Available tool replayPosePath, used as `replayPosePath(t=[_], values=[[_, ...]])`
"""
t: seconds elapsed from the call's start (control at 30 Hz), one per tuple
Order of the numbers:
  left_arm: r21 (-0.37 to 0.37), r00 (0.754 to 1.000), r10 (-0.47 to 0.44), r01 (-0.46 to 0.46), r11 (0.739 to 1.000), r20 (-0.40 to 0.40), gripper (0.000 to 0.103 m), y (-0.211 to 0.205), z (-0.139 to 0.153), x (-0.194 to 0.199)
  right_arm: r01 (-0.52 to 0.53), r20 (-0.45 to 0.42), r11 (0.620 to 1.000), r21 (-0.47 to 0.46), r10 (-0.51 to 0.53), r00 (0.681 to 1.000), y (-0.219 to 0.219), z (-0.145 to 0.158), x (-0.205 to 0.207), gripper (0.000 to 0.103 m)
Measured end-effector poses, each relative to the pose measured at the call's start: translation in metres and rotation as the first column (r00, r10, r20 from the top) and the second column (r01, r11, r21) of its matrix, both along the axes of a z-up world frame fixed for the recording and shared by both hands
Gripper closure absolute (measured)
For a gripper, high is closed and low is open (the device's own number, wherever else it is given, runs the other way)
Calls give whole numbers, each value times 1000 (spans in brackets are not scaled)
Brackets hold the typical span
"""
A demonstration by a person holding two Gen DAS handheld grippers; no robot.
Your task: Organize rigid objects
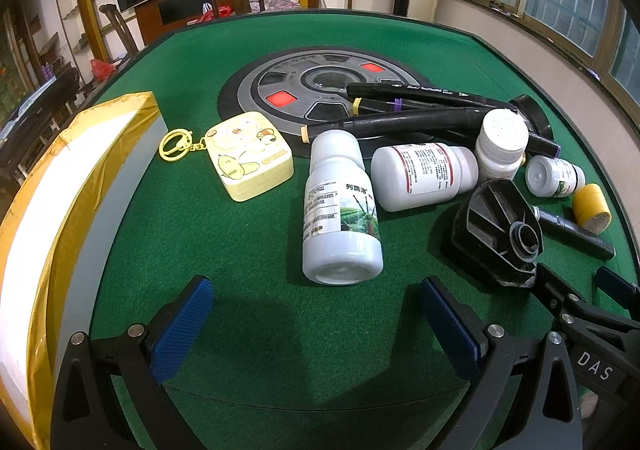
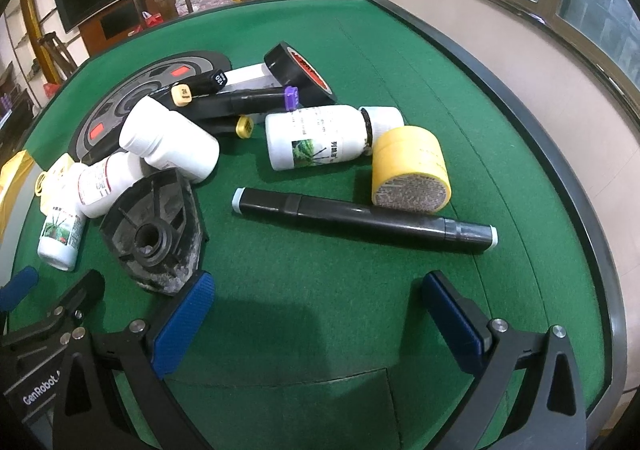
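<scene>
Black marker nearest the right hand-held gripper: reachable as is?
Probably yes. The right hand-held gripper is open, and bare felt lies between it and the black marker. The yellow jar touches the marker's far side, which could crowd one finger.

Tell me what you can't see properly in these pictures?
- Yellow-taped cardboard box: cut off by the left wrist view's left edge; its contents are hidden.
- Small print on the white plastic bottle with red-bordered label: too small to read.
- Black tape roll: its lower part sits behind the black purple-capped marker in the right wrist view.
</scene>
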State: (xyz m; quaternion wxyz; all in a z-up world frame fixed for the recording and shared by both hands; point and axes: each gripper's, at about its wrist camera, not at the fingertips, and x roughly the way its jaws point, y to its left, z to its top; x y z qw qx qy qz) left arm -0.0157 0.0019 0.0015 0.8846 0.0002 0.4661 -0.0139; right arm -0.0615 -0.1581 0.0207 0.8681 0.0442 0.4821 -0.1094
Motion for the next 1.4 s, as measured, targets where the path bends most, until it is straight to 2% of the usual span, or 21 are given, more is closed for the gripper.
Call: replayPosePath(t=[0.43,0.57,0.63,0.73,0.8,0.87,0.93,1.03,1.07,1.1,1.13,1.17,1.2,1.23,1.3,1.37,1.4], values=[[-1,1000,5,-5,1000,3,0,1,1,-2,0,-1,1000,-6,0,1000,-1,1,6,0],[-21,1000,-24,24,999,3,3,4,4,-4,-13,-22,1000,1,13,1000,-4,3,5,1],[-58,998,-41,44,997,54,12,9,14,-12,9,15,1000,-28,-8,1000,-7,15,-8,6],[-87,987,-69,82,993,142,12,15,39,-33,23,108,995,-101,-12,994,-8,43,-36,6],[-115,971,-87,115,987,223,12,21,70,-53,46,163,990,-130,-24,986,-11,62,-54,6],[-124,941,-91,138,983,327,12,28,105,-74,73,228,986,-152,-37,973,-15,87,-74,6],[-136,892,-102,179,974,441,12,40,147,-98,99,309,979,-176,-41,950,-18,120,-95,6],[-139,834,-127,236,962,537,12,57,195,-125,109,420,977,-182,-23,907,-18,175,-118,6],[-130,820,-133,244,961,557,12,59,205,-131,104,464,978,-180,-9,886,-19,196,-127,6],[-110,796,-149,261,959,587,12,61,214,-139,105,505,978,-182,1,863,-18,215,-134,6],[-87,778,-166,272,958,606,12,60,219,-144,110,557,973,-203,22,830,-15,238,-143,6],[-50,754,-183,275,960,631,12,57,221,-150,121,595,962,-245,50,802,-9,255,-150,6],[-30,743,-185,265,964,643,12,56,221,-152,142,615,945,-295,74,785,-3,263,-153,5],[-12,735,-178,246,969,655,12,54,222,-152,179,631,907,-381,113,768,9,270,-155,5],[-31,729,-145,223,974,669,12,56,225,-149,195,637,878,-438,150,756,19,276,-158,5],[-76,705,-91,202,977,704,12,67,235,-150,183,653,893,-410,147,743,14,285,-161,5],[-89,694,-68,188,978,716,12,72,239,-149,211,669,892,-399,125,733,7,291,-162,5]])
